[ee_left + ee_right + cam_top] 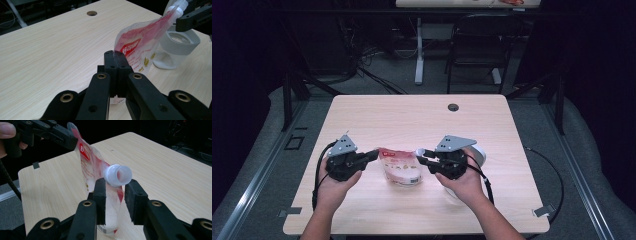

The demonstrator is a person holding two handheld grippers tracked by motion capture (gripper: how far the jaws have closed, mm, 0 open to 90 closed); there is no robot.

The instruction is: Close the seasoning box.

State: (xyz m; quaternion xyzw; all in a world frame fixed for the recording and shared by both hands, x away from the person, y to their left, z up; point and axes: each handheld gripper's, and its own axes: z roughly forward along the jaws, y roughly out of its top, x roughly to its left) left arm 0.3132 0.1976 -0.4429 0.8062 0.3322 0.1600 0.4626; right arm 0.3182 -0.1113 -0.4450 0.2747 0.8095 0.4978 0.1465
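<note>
A lab or test room: a bare wooden surface [362, 115] stands on grey floor amid dark curtains, loose cables [377, 75], a black chair [477, 45] and metal frame struts [287, 95].

The table [362, 120] is light wood and fills the middle of the high view. A small round hole [453, 107] sits near its far edge, toward the upper right. A clear jar [175, 47] with a grey rim stands on the table, at the right of the left gripper view.

Bright, evenly lit table [412, 115]; dark surroundings; slightly soft focus.
</note>
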